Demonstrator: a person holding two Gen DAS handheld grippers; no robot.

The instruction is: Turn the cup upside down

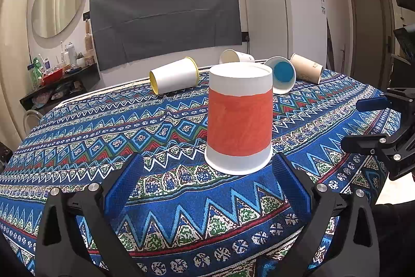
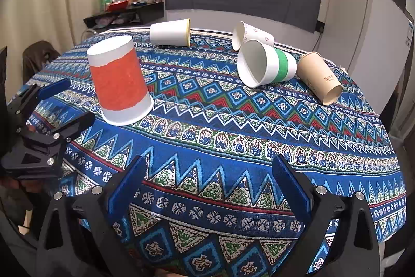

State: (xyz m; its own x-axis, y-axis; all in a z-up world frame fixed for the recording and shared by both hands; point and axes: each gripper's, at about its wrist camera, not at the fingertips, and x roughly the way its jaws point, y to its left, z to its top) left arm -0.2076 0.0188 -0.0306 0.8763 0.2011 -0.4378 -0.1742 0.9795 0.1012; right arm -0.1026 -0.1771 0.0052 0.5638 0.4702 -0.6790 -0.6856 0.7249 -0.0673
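The left gripper (image 1: 207, 188) has its fingers spread wide, holding nothing; just ahead of it the orange-banded cup (image 1: 240, 118) stands upside down on the patterned tablecloth (image 1: 103, 142), rim flat against the fabric; farther back four cups lie on their sides, among them a yellow-rimmed cup (image 1: 174, 79) and a tan cup (image 1: 307, 68); the right gripper (image 2: 207, 188) also has its fingers apart, over bare cloth.
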